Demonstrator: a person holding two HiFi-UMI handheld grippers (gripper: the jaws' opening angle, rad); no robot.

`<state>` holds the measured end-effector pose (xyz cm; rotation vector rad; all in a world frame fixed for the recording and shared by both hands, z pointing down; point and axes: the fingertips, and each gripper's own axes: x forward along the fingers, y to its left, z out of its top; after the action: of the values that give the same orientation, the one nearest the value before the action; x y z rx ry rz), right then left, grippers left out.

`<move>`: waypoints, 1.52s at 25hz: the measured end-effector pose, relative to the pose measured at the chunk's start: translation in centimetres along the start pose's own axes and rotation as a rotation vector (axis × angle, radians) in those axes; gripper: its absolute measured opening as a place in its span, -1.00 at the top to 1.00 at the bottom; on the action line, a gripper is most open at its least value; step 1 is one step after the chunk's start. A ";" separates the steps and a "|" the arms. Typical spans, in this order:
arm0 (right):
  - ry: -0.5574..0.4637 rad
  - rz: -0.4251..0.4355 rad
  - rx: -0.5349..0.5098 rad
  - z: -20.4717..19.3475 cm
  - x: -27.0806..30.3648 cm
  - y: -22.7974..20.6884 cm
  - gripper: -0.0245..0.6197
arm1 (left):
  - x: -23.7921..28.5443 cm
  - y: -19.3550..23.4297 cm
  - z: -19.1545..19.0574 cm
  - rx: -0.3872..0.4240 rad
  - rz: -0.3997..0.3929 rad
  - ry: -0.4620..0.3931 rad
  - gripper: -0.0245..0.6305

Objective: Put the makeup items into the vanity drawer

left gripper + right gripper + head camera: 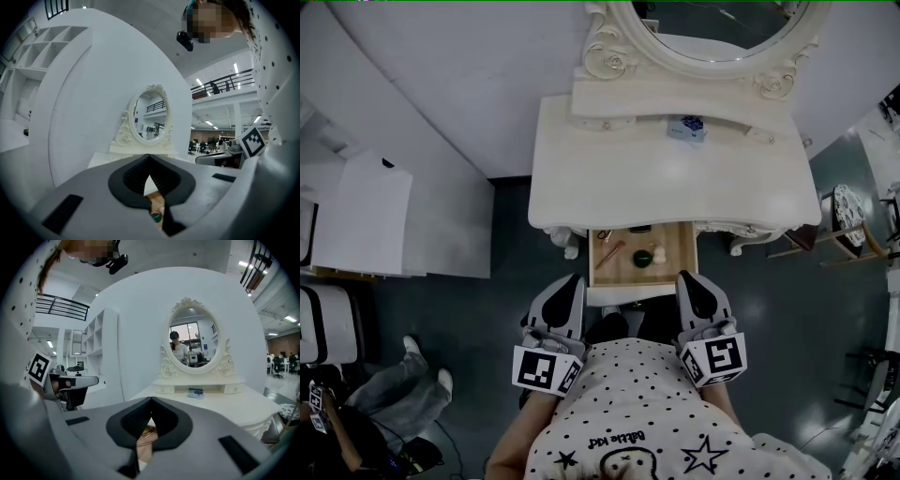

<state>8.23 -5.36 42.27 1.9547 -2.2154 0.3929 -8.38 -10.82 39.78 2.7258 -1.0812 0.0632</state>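
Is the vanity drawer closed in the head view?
No, the drawer stands pulled out from under the tabletop, with small items visible on its wooden bottom.

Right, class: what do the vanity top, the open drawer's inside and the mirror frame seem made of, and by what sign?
Vanity top: cream, smooth, faintly glossy, likely painted wood; a soft sheen shows. Drawer inside: matt unpainted wood, judging by its warm tan colour. Mirror frame: cream scrollwork, carved wood or moulded resin; cannot tell which.
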 end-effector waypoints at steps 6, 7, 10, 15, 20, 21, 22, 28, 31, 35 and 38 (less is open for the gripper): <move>-0.001 -0.011 0.023 -0.3 0.1 -0.4 0.90 | 0.2 0.0 0.0 0.002 -0.002 0.003 0.94; -0.002 -0.009 0.024 -0.3 0.0 -0.4 0.90 | 0.2 -0.1 0.0 0.004 -0.003 0.004 0.94; 0.000 -0.003 0.024 -0.4 0.1 -0.3 0.90 | 0.1 -0.2 0.0 0.007 -0.002 0.007 0.94; 0.001 0.000 0.027 -0.4 0.3 -0.2 0.90 | 0.2 0.0 -0.1 0.006 0.000 0.010 0.94; 0.002 0.008 0.021 -0.2 0.2 -0.2 0.90 | 0.2 -0.2 0.0 0.006 -0.002 0.008 0.94; 0.002 0.006 0.024 -0.3 0.2 -0.3 0.90 | 0.2 -0.2 0.0 0.006 -0.003 0.007 0.94; 0.003 0.003 0.027 -0.4 0.1 -0.3 0.90 | 0.2 -0.3 0.0 0.006 -0.003 0.007 0.94; 0.006 0.005 0.018 -0.2 0.0 -0.2 0.90 | 0.1 -0.1 1.2 -0.005 -0.048 -0.029 0.94; -0.007 0.011 0.002 0.1 0.1 -0.2 0.90 | -0.3 1.1 3.8 0.035 -0.078 -0.102 0.94; -0.004 0.018 -0.009 -0.2 0.0 0.0 0.90 | -1.8 3.1 6.2 0.058 -0.039 -0.160 0.94; 0.001 0.020 -0.007 -0.4 -0.1 0.2 0.90 | -2.5 3.6 6.6 0.055 -0.026 -0.169 0.94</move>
<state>8.03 -5.10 42.65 1.9303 -2.2344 0.3877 -12.88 -13.01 33.70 2.8361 -1.1017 -0.1460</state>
